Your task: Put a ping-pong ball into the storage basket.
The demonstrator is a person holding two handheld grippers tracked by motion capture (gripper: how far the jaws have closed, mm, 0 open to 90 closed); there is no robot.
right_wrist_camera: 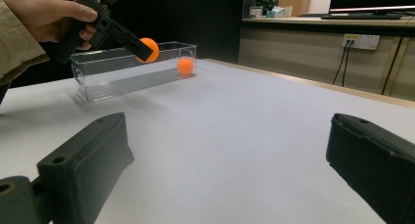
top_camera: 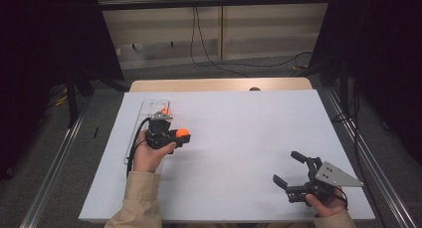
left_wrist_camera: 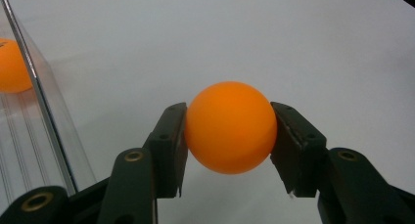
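My left gripper is shut on an orange ball, both pads pressing its sides, held above the white table just right of a clear plastic box. From the right gripper view the held ball hangs in front of the box. A second orange ball lies inside the box at its far end, and it appears in the high view and the left gripper view too. My right gripper rests at the table's near right, open, with nothing between its jaws.
The white sheet covers a wooden table. Black curtains stand at both sides, and cables run across the floor beyond the far edge. A wall socket and a desk sit in the background of the right gripper view.
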